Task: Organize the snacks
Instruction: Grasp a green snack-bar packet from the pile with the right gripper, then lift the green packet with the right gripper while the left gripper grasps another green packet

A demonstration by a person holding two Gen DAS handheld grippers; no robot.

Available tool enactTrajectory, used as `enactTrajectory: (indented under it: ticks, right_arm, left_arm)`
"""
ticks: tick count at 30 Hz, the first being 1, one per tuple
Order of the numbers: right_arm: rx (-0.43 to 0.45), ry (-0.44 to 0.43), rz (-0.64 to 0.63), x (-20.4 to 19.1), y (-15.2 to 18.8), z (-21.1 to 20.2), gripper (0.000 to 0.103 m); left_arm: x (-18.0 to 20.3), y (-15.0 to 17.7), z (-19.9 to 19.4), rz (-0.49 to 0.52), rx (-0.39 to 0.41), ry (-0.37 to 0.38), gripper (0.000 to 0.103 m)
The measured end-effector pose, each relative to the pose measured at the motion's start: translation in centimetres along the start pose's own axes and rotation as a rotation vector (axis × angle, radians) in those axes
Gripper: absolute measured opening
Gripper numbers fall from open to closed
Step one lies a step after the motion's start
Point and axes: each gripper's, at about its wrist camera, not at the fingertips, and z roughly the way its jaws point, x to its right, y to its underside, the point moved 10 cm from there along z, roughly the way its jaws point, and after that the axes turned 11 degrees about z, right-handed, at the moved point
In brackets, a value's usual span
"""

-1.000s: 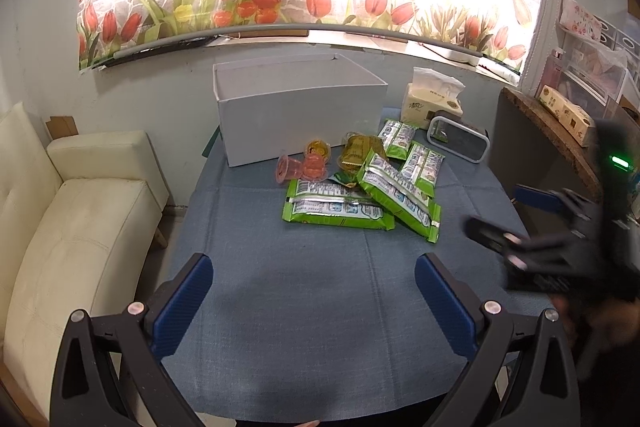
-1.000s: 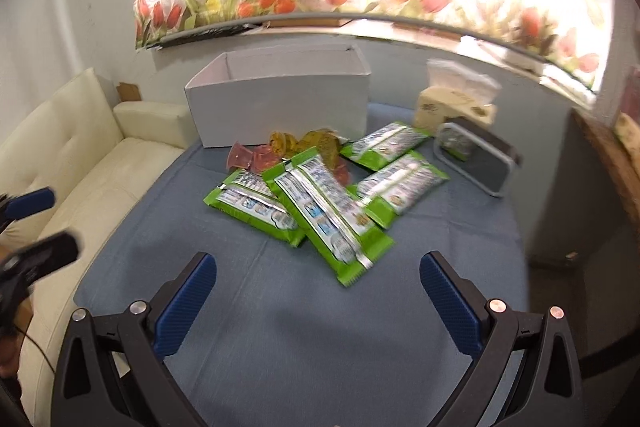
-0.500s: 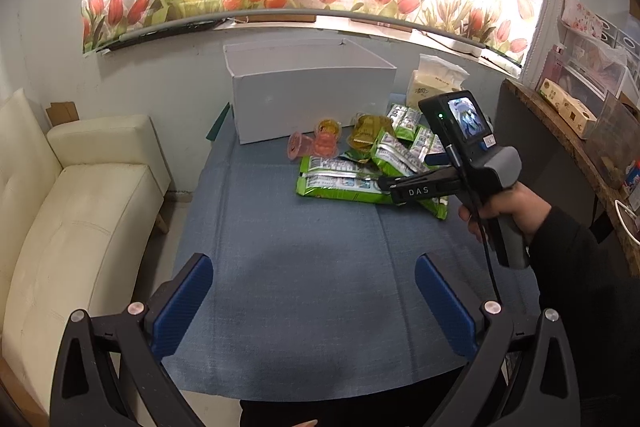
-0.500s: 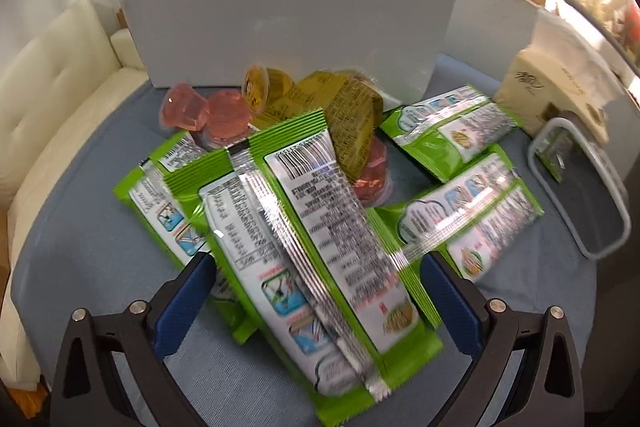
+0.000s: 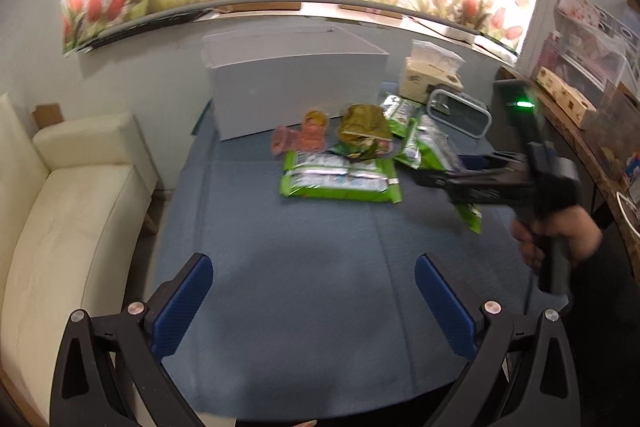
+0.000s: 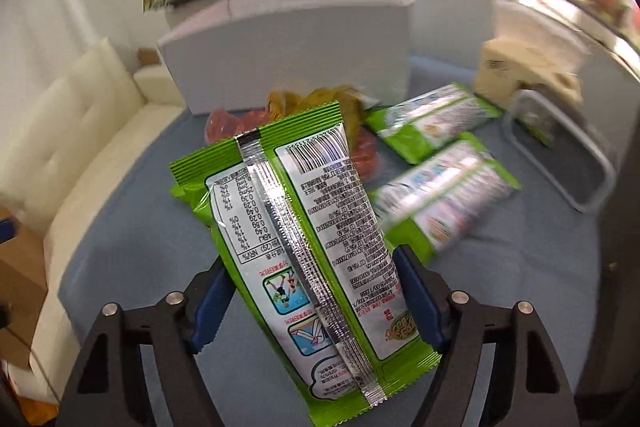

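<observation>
My right gripper (image 6: 312, 263) has a green snack packet (image 6: 316, 247) between its blue pads, back side up; the jaws are closing and press on both its long edges. In the left wrist view the right gripper (image 5: 440, 179) reaches in from the right with that packet (image 5: 470, 217) hanging under it. Two more green packets (image 6: 444, 203) lie to the right on the blue cloth, and another pair (image 5: 340, 181) lies beside pink jelly cups (image 5: 296, 141) and an olive bag (image 5: 364, 123). The white box (image 5: 296, 87) stands open behind them. My left gripper (image 5: 312, 287) hovers open over bare cloth.
A tissue box (image 5: 430, 75) and a clear lidded container (image 5: 458, 113) sit at the back right of the table. A cream sofa (image 5: 72, 207) runs along the left edge. A wooden shelf (image 5: 580, 131) with boxes stands at the right.
The right gripper dropped onto the snack pile and its jaws came in around the top green packet, which now tilts up off the others. The left gripper sank slightly.
</observation>
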Motion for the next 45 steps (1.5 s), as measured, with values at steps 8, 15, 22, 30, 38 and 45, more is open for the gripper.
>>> enactTrajectory:
  ticks: [8,15,22,30,38,45]
  right_arm:
    - [0.063,0.098,0.163,4.9,5.1,-8.3,0.081]
    - [0.072,0.157,0.235,7.6,11.7,-13.4,0.081]
    - [0.096,0.132,0.275,7.4,13.4,-16.6,0.081]
    - [0.125,0.112,0.307,7.8,13.5,-18.3,0.081]
    - [0.124,0.08,0.322,7.1,13.6,-18.7,0.081]
    - [0.13,0.078,0.315,6.5,13.2,-18.6,0.081]
  left_arm:
    - [7.0,-5.7,6.1,0.17,0.006,0.096,0.103]
    - [14.8,-10.5,13.2,0.269,-0.022,0.224,0.103]
    - [18.2,-12.4,21.5,0.31,-0.131,0.248,0.103]
    - [17.2,-13.0,25.9,0.322,-0.231,0.241,0.103]
    - [16.6,-13.5,26.8,0.348,-0.231,0.218,0.084]
    - [16.6,-13.6,25.5,0.347,-0.211,0.224,0.062]
